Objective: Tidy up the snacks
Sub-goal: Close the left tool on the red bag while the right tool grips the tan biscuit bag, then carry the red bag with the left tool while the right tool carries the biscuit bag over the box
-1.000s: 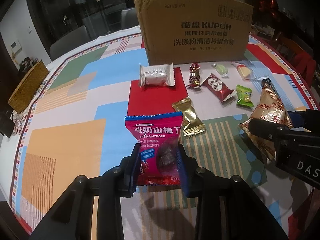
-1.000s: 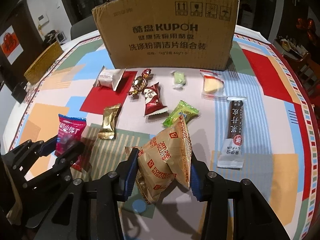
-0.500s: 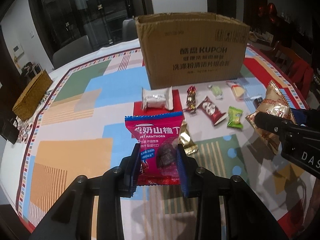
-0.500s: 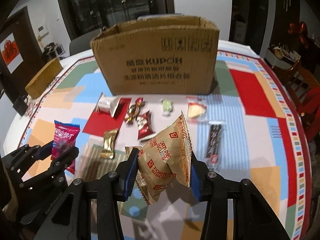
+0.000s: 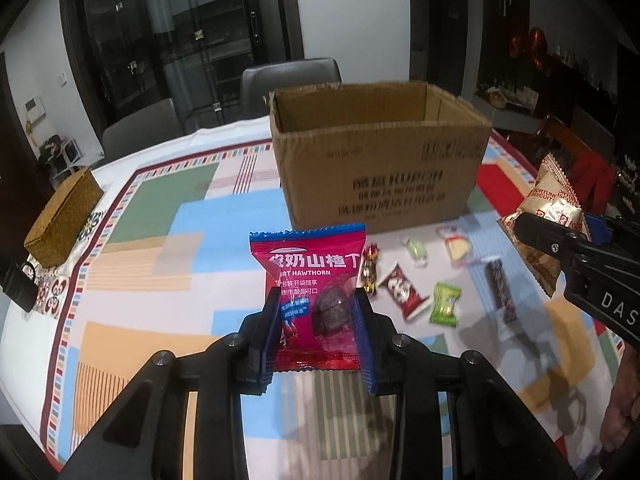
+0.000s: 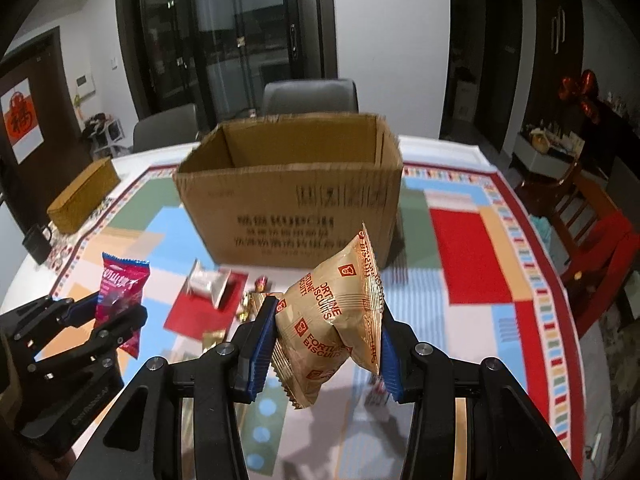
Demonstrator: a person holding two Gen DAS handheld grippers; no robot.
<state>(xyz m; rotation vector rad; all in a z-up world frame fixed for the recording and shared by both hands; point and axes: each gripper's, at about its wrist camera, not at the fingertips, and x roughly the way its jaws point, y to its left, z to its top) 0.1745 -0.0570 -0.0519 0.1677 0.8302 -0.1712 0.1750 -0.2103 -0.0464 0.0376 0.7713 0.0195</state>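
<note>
Room: a dim dining room with dark glass doors and grey chairs [image 6: 310, 96] behind a round table [image 5: 160, 216] covered in a patchwork cloth.
Box: an open cardboard box [image 5: 380, 168] stands at the far middle of the table, top flaps clear, inside not visible from here.
Left gripper [image 5: 318, 330]: clenched on a pink hawthorn packet [image 5: 310, 280], pads pinching its lower half, packet upright and off the table.
Right gripper [image 6: 328, 338]: clenched on a gold fortune biscuit bag [image 6: 340, 312], held slanted, its lower corner hanging free below the pads.
Loose snacks: a red candy [image 5: 402, 292], a green candy [image 5: 445, 305], a dark bar [image 5: 500, 294] and a pale wedge [image 5: 458, 245] lie on the cloth near the box's front wall; a white packet [image 6: 208, 286] sits further left.
Step in hand: likely carrying both packets to the box.
Doing it well: bring each packet above the box's near rim before moving it over the opening, keep the two grippers apart so they do not knock together, and let go only once well inside the walls.
Risk: the puffy bag could catch the rim.
</note>
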